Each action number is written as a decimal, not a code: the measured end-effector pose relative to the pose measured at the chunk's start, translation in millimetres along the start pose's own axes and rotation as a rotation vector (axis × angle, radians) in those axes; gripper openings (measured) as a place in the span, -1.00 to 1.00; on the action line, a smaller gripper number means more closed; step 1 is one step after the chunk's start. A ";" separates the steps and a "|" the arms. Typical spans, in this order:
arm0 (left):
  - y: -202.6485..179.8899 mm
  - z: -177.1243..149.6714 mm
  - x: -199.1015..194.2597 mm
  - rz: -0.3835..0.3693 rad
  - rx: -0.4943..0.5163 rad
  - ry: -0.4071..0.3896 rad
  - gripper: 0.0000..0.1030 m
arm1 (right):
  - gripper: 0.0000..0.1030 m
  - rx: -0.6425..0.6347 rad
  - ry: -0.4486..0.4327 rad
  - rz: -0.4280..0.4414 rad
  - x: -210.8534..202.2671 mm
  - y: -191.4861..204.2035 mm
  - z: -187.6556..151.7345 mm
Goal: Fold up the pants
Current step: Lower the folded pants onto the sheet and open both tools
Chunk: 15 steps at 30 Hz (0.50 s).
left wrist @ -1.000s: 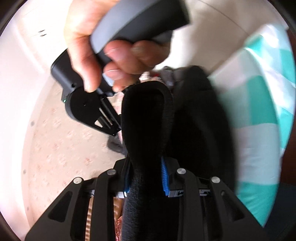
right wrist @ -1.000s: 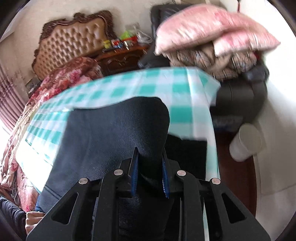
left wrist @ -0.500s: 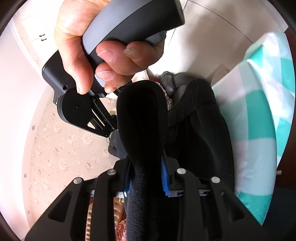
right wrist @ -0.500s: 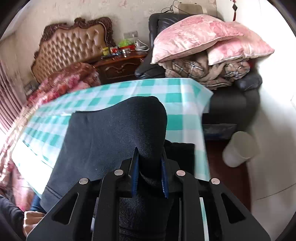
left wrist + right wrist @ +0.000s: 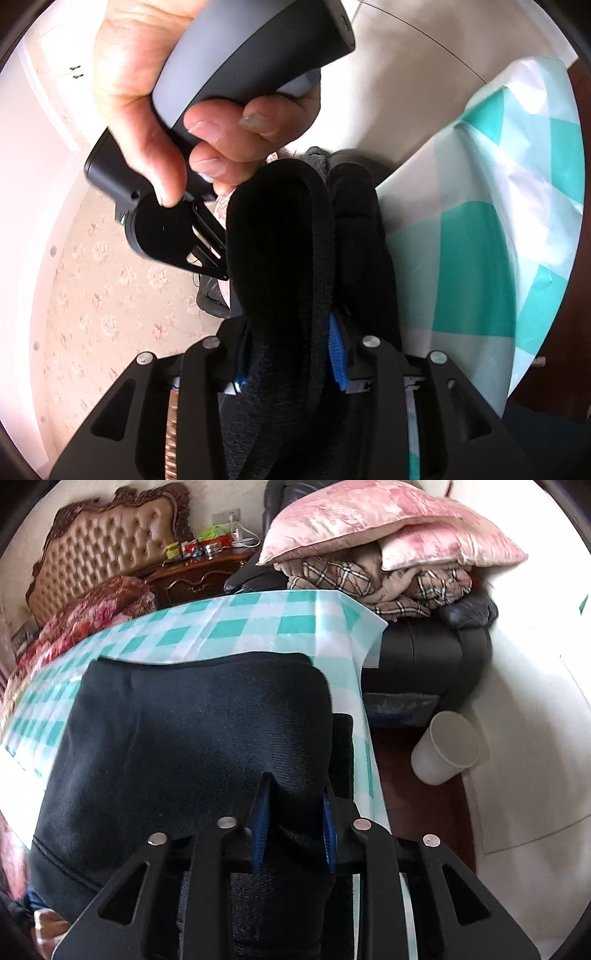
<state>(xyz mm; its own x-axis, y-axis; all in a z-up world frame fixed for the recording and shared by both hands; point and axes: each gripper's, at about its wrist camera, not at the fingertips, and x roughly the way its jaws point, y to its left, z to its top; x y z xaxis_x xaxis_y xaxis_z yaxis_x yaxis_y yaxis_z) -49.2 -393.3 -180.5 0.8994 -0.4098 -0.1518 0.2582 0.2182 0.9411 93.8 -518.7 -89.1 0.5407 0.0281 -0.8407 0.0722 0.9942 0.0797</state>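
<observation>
Your left tool (image 5: 291,354), jaws just widened, held pants (image 5: 280,258) | right tool (image 5: 295,823) clamped pants | worktop (image 5: 236,627) edge right; floor (image 5: 413,786) open beyond.

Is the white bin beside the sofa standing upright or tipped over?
Tipped. The white bin leans on the floor with its round opening turned up toward the camera; whether anything is inside, I cannot tell.

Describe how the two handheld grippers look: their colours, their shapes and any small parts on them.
Both grippers, the left gripper and the right gripper, have black plastic frames with cut-out openings and round silver screws. The finger pads are blue and ribbed. Seen from the left camera, the right gripper's handle is smooth, rounded and grey, joined to a black body with a round disc. A bare hand grips it; no sleeve shows.
</observation>
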 end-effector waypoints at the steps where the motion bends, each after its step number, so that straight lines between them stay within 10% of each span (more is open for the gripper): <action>1: 0.9 1.2 3.8 0.002 -0.005 0.001 -0.30 | -0.53 0.048 -0.002 0.044 -2.2 -8.2 2.2; 9: 5.4 5.6 4.9 -0.007 -0.023 0.006 -0.17 | -0.53 0.093 -0.029 0.119 -7.2 -14.8 31.8; 15: 68.0 -5.3 -39.0 -0.133 -0.297 -0.088 0.17 | -0.53 -0.018 0.017 0.001 27.2 -11.5 33.4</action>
<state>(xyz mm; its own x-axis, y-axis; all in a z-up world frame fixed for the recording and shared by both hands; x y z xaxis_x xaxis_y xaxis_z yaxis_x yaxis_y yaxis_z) -64.9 -357.8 -112.2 0.8205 -0.5240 -0.2283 0.4743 0.4012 0.7837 135.7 -532.8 -95.0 0.5269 0.0310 -0.8494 0.0561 0.9959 0.0711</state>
